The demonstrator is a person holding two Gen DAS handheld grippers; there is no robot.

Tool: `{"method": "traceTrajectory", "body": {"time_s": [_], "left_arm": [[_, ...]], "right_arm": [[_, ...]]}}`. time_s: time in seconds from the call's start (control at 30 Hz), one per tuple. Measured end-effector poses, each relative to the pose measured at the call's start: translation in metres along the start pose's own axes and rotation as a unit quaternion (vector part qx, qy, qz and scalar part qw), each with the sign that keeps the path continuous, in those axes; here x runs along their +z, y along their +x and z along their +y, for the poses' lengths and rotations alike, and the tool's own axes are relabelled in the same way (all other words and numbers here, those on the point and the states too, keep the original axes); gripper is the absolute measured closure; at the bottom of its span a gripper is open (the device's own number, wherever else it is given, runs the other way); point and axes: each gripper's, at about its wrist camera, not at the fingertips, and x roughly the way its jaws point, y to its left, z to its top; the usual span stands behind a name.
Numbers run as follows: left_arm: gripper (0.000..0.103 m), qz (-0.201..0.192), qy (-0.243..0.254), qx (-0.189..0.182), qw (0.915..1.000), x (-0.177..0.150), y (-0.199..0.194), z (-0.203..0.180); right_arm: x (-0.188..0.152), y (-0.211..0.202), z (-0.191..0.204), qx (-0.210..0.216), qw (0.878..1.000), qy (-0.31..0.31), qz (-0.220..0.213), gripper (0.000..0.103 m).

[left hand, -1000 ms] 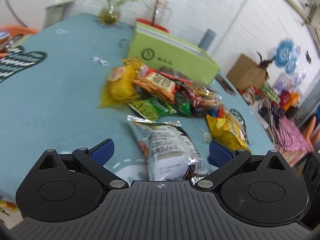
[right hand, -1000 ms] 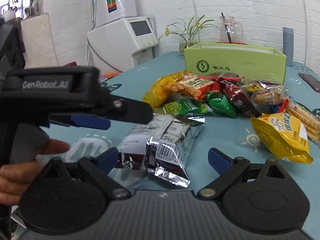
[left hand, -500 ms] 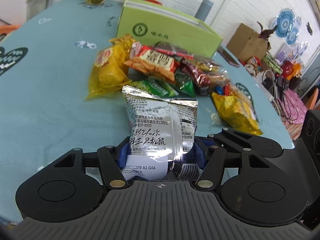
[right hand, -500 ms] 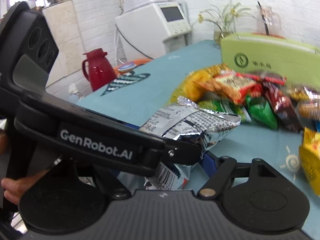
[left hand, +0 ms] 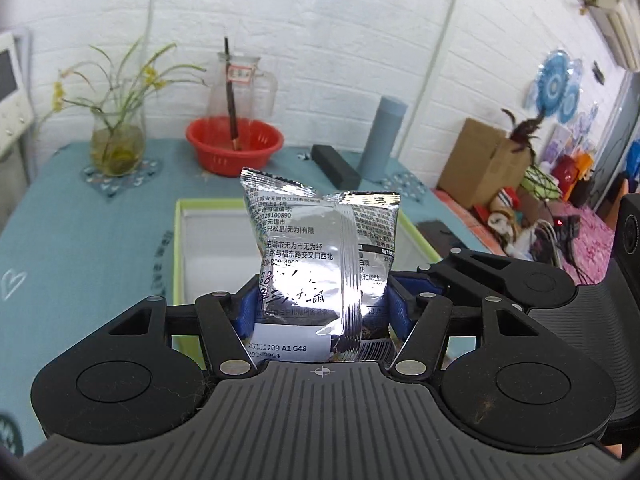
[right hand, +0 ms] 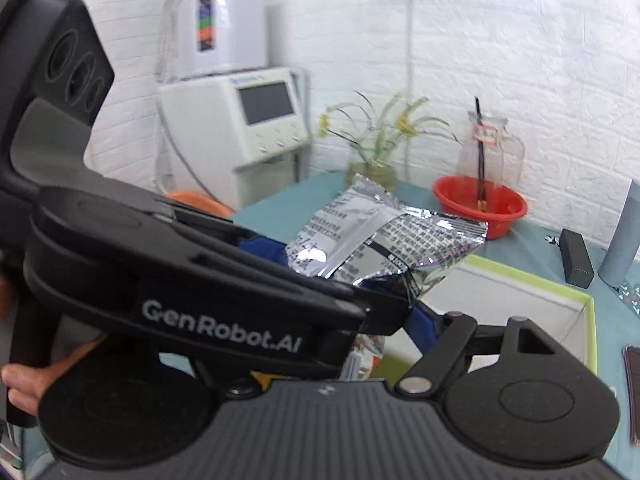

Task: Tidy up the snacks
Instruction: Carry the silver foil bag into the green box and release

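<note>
My left gripper [left hand: 320, 304] is shut on a silver foil snack packet [left hand: 320, 256] and holds it upright above the open green box [left hand: 178, 256], whose white inside shows behind it. In the right wrist view the left gripper crosses the front with the silver packet [right hand: 384, 236] over the box [right hand: 588, 328]. My right gripper [right hand: 376, 344] sits just beneath; its left finger is hidden, and a second snack packet shows between its blue pads. The right gripper shows at the right edge of the left wrist view.
A red basin [left hand: 234, 146] with a glass jug, a vase of flowers [left hand: 116, 144], a grey cylinder [left hand: 382, 144] and a black bar [left hand: 334, 164] stand at the back of the teal table [left hand: 80, 240]. A white machine [right hand: 256, 120] stands left.
My left gripper closed on the silver packet, lifted it off the table and carried it forward over the open green box. The snack pile has left both views.
</note>
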Motion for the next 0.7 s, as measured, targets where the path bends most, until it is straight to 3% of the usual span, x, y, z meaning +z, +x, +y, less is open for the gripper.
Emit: {"method": "traceTrajectory", "body": {"time_s": [0.13, 0.2, 0.23, 0.33, 0.43, 0.5, 0.63, 0.7], "left_arm": [[0.058, 0.032, -0.011, 0.014, 0.9993, 0.023, 0.073, 0.030], [0.056, 0.039, -0.010, 0.033, 0.9986, 0.024, 0.097, 0.042], [0.050, 0.037, -0.011, 0.044, 0.9983, 0.023, 0.103, 0.048], [0.030, 0.009, -0.017, 0.042, 0.9989, 0.018, 0.098, 0.057], [0.027, -0.015, -0.001, 0.062, 0.9979, 0.013, 0.080, 0.046], [0.027, -0.024, 0.008, 0.064, 0.9976, 0.008, 0.062, 0.033], [0.020, -0.039, 0.009, 0.035, 0.9986, -0.018, 0.017, 0.002], [0.018, -0.039, 0.012, 0.011, 0.9991, -0.039, -0.005, -0.017]], "right_arm": [[0.012, 0.067, -0.048, 0.002, 0.999, 0.016, 0.048, 0.023], [0.010, 0.091, -0.062, 0.004, 0.998, 0.022, 0.066, 0.016], [0.008, 0.097, -0.067, 0.004, 0.997, 0.027, 0.067, 0.009], [0.002, 0.095, -0.075, 0.008, 0.998, 0.035, 0.051, 0.009], [-0.002, 0.074, -0.076, -0.006, 0.999, 0.041, 0.033, 0.009], [-0.006, 0.050, -0.073, -0.022, 0.999, 0.041, 0.024, 0.002], [-0.030, -0.025, -0.060, -0.085, 0.996, 0.031, -0.003, 0.002], [-0.055, -0.066, -0.060, -0.081, 0.995, 0.060, -0.008, 0.002]]}}
